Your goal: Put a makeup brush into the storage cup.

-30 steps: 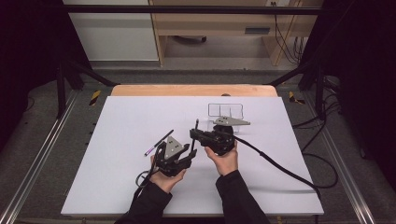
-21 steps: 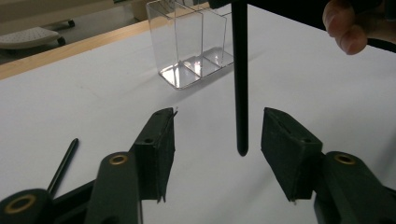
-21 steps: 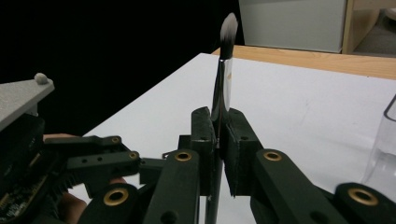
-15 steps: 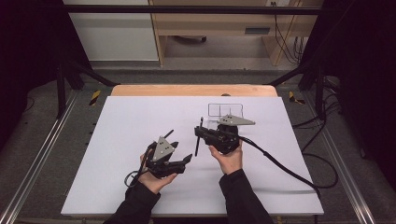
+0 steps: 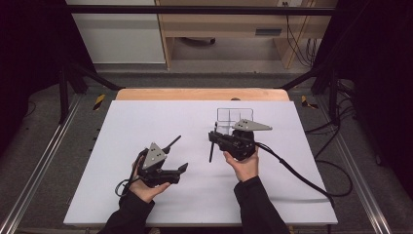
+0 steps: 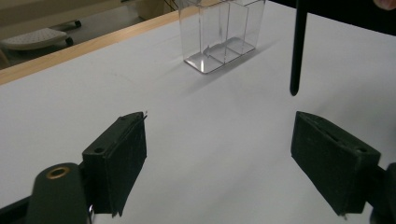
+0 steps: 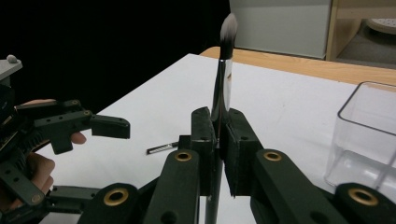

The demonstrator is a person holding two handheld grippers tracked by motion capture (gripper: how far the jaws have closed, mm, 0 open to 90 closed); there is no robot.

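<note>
My right gripper (image 5: pixel 215 138) (image 7: pixel 217 122) is shut on the handle of a black makeup brush (image 5: pixel 211 150) (image 7: pixel 223 79). The brush stands upright, its pale bristles on top, and its lower end (image 6: pixel 294 70) hangs just above the table. My left gripper (image 5: pixel 174 157) (image 6: pixel 217 154) is to the left of the brush and apart from it. Its jaws have just been opening and stand wide, with only bare white table between them. A thin dark pencil-like stick (image 5: pixel 173 142) (image 7: pixel 162 148) lies on the table, partly hidden by the left gripper.
A clear plastic box (image 5: pixel 234 117) (image 6: pixel 224 35) (image 7: pixel 369 135) with compartments stands just beyond the right gripper. The white table top (image 5: pixel 146 117) ends in a wooden strip (image 5: pixel 195 94) at the far side. The right gripper's cable (image 5: pixel 297 170) trails off to the right.
The left gripper has drawn back to the left, away from the right gripper and the brush, and its jaws have spread. The right gripper has stayed in place with the brush.
</note>
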